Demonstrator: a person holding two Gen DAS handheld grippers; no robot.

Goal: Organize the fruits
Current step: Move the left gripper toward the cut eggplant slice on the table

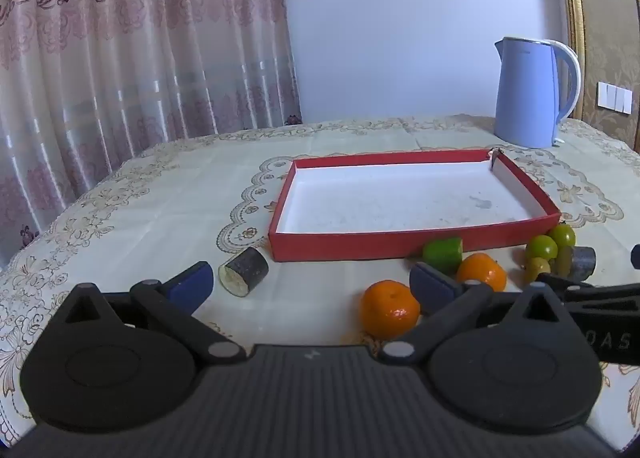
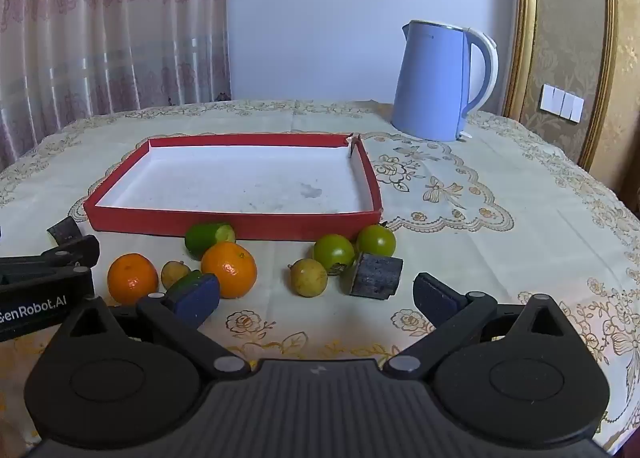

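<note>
The left gripper (image 1: 312,286) is wide open and holds nothing. An orange (image 1: 390,308) sits at its 3 o'clock. The red tray (image 2: 224,223) is at 12 o'clock. The right gripper (image 2: 316,298) is wide open too, with a yellow fruit (image 2: 309,277) at its 12 o'clock.

Fruits (image 2: 228,269) lie before the tray (image 2: 224,220); kettle (image 2: 436,82) behind it.

Read in white on black left gripper (image 2: 48,282) body, right wrist view: "enRobot.AI", first letter cut off. Read on black right gripper (image 1: 600,298) body, left wrist view: "DAS", partly cropped. Kettle (image 2: 436,82) marking illegible.
</note>
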